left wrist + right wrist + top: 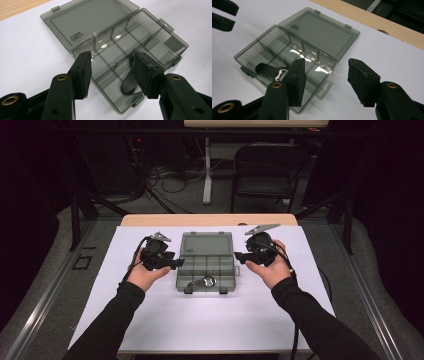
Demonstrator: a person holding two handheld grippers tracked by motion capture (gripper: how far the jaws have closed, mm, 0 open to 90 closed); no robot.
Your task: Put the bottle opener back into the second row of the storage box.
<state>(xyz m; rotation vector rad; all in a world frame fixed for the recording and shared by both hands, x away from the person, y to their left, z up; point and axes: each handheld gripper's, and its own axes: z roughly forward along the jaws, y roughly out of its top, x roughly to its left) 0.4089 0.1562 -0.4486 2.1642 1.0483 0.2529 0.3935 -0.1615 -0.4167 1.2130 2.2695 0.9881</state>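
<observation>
A smoky see-through compartment box (206,265) lies open on the white sheet, its lid (207,245) folded flat toward the far side. A black-handled tool with a metal end (201,282) lies in the box's near compartment; its handle (128,83) and its metal end (280,73) also show in the gripper views. My left gripper (172,262) hovers just left of the box, open and with nothing between its pads (112,56). My right gripper (239,256) hangs just right of the box, also open and holding nothing (326,62). The left gripper's jaws (223,12) appear far off in the right gripper view.
The white sheet (200,315) covers most of a wooden table whose far edge (210,220) is bare. Beyond the table stand a dark chair (265,170), a white table leg (207,170) and floor cables (170,177). Broad bare sheet lies in front of the box.
</observation>
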